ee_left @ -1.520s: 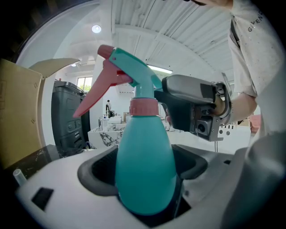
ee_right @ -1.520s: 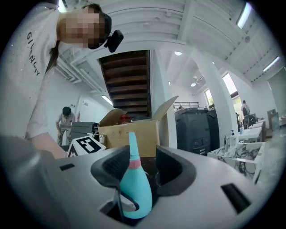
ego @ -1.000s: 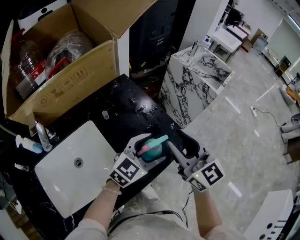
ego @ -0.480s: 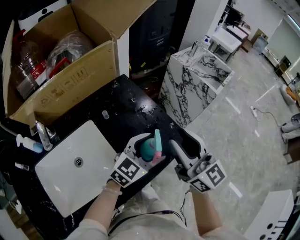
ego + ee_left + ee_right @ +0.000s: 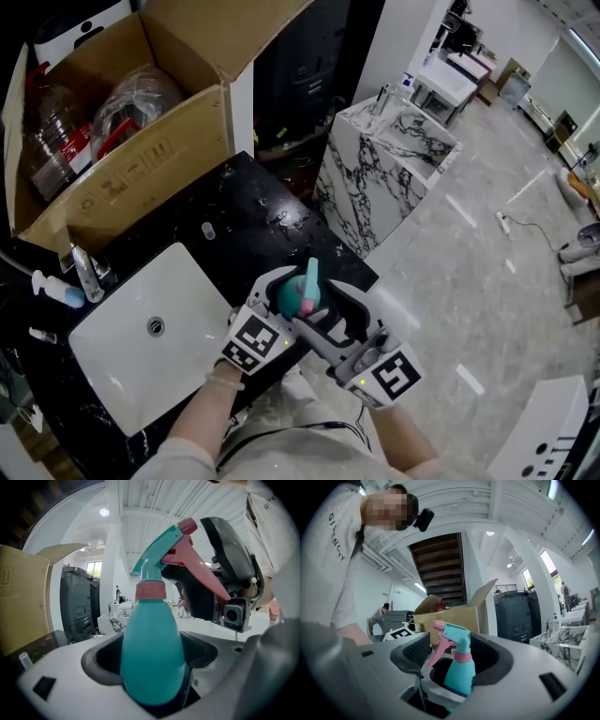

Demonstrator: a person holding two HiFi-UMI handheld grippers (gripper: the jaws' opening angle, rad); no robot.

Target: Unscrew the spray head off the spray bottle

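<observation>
A teal spray bottle stands upright, its body clamped in my left gripper, above the front edge of the black counter. In the left gripper view the teal body fills the gap between the jaws. Its spray head is teal with a pink trigger and pink collar. My right gripper is close against the bottle's right side. In the right gripper view the spray head sits between the jaws of that gripper. They are opening, and the pads stand clear of it.
A white sink with a faucet lies left of the grippers. An open cardboard box holding bagged items stands behind it. A marble pedestal is at the back right, with the floor below.
The spray head has turned from pointing right to pointing away from me. My right gripper has moved left, close in on the bottle, and its jaws stand wider.
</observation>
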